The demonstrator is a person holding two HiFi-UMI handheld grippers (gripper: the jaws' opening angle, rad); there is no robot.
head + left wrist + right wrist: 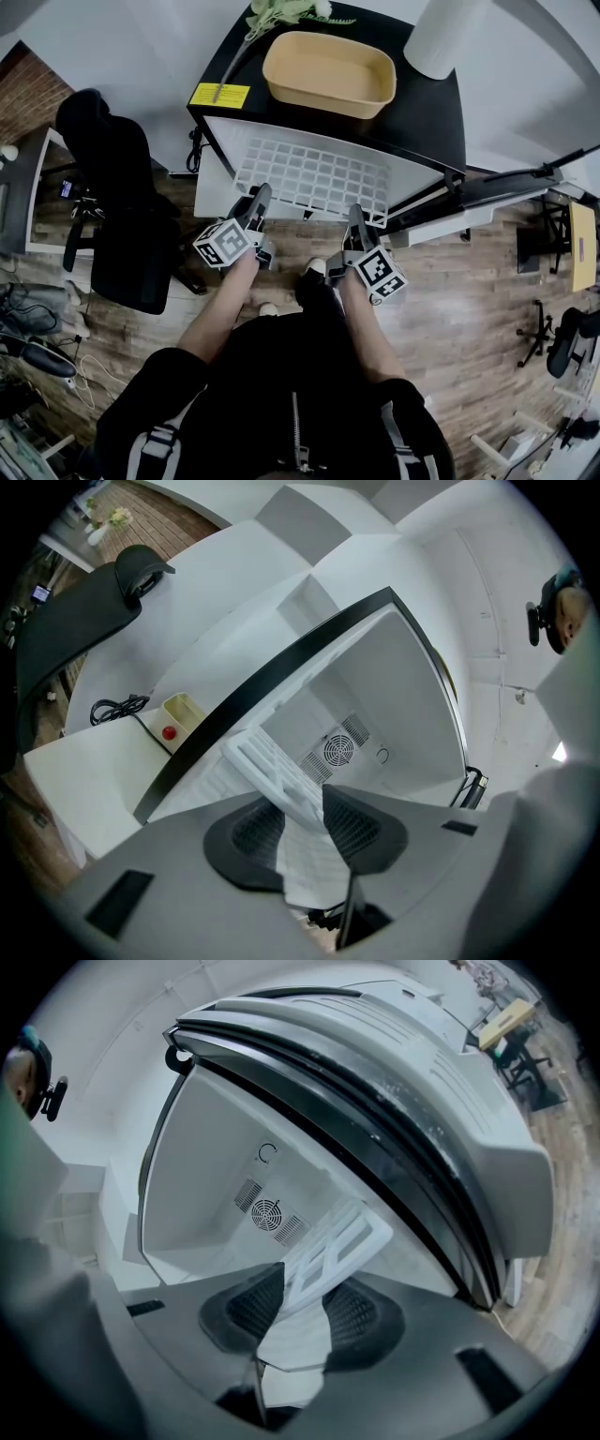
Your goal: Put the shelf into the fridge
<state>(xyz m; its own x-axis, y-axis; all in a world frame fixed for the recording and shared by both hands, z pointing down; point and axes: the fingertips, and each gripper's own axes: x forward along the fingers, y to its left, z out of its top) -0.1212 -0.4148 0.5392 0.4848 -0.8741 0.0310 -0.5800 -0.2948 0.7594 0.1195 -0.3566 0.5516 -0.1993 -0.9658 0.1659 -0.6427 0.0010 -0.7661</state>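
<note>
The left gripper (pixel 261 199) and the right gripper (pixel 357 217) each clamp the near edge of the white shelf (pixel 314 173), which lies straight ahead of both jaws, its long side across the fridge (pixel 427 103) mouth and its far edge just inside.

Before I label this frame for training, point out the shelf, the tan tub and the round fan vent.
shelf (pixel 314 173): head view, middle of its white grid.
tan tub (pixel 323 101): head view, on its near wall.
fan vent (pixel 337 752): left gripper view, centre of the round grille.
</note>
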